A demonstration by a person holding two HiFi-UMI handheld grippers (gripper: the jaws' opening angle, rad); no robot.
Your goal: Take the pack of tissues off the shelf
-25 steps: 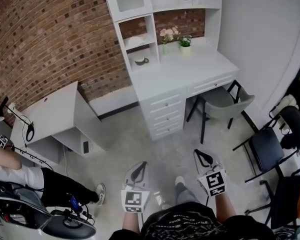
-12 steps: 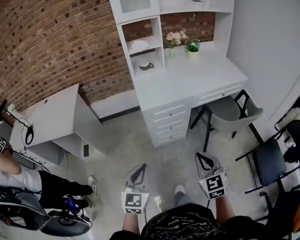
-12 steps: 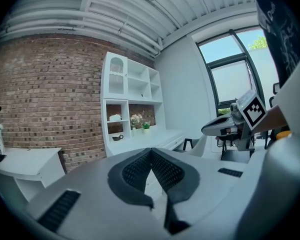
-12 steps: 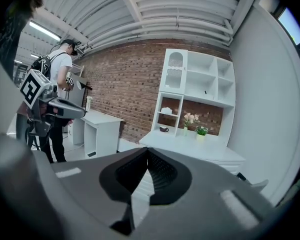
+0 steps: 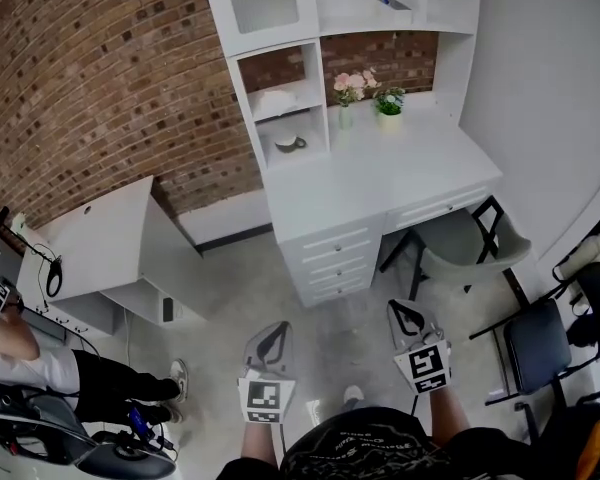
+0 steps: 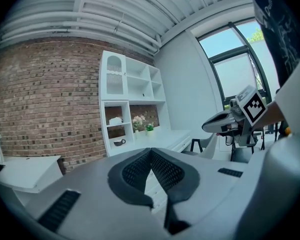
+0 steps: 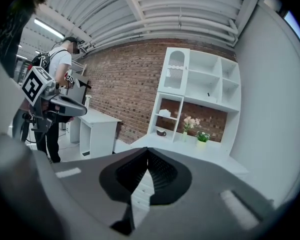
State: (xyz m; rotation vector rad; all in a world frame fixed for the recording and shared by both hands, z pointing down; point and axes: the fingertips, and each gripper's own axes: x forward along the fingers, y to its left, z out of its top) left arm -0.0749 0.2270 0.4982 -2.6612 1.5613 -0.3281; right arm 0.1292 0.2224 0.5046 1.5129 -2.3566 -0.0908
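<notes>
Your left tool (image 5: 272, 334) and right tool (image 5: 407, 314) are both closed and empty. The pack (image 5: 277, 101), apparently the white lump on the shelf (image 5: 312, 112) above the cup (image 5: 289, 144), lies well ahead. It is roughly in line with your left tool, which is probably nearer.

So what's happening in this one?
A person stands short of the white desk with its shelf unit, holding the left tongs and right tongs out in front, both shut and empty. A white pack, likely the tissues, sits untouched in the shelf cubby above a dark cup.
</notes>
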